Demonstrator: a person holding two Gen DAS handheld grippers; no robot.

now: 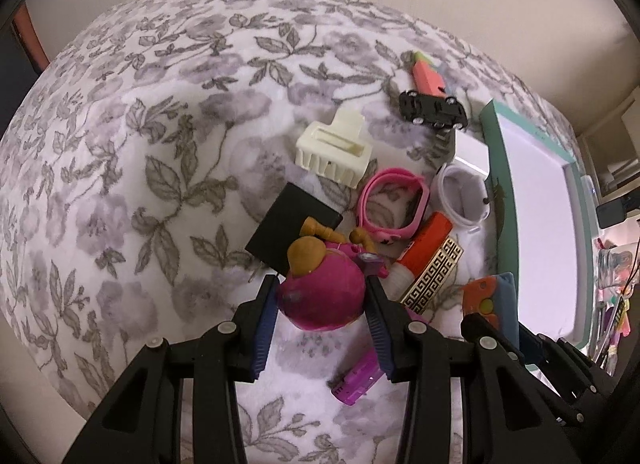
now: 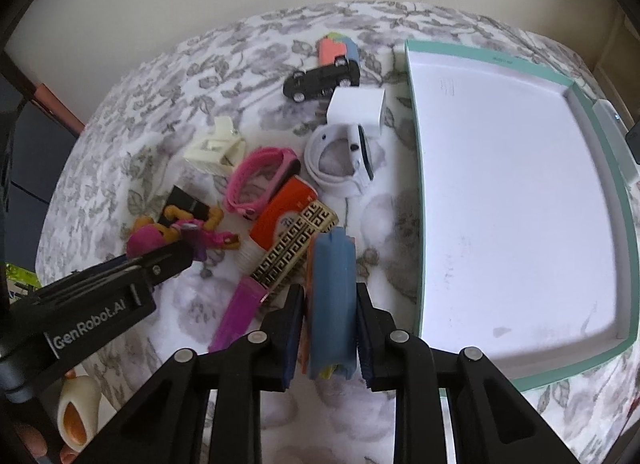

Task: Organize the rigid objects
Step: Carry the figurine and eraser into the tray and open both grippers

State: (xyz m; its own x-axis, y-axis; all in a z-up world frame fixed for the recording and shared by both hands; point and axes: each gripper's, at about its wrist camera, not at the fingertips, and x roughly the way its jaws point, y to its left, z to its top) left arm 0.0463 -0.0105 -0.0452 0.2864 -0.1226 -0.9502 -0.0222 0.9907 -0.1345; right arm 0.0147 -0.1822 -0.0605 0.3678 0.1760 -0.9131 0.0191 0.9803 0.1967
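My left gripper (image 1: 322,296) is shut on a doll with a magenta head (image 1: 324,296) and tan hair buns, on the flowered blanket. It also shows in the right wrist view (image 2: 160,238). My right gripper (image 2: 330,296) is shut on a blue and orange toy block (image 2: 332,300), just left of the teal-rimmed white tray (image 2: 414,184). In the pile lie a cream hair claw (image 1: 334,152), a pink watch band (image 1: 394,204), a black card case (image 1: 294,230), an orange glue stick (image 1: 424,244), a gold patterned bar (image 1: 434,278), a white band (image 1: 464,196) and a black toy car (image 1: 434,108).
A purple toy (image 2: 236,314) lies by my right fingers. A white box (image 2: 356,106) and a coloured block (image 2: 338,50) sit near the car. A cream and orange object (image 2: 76,412) lies at the lower left. The blanket's left side (image 1: 120,184) holds no objects.
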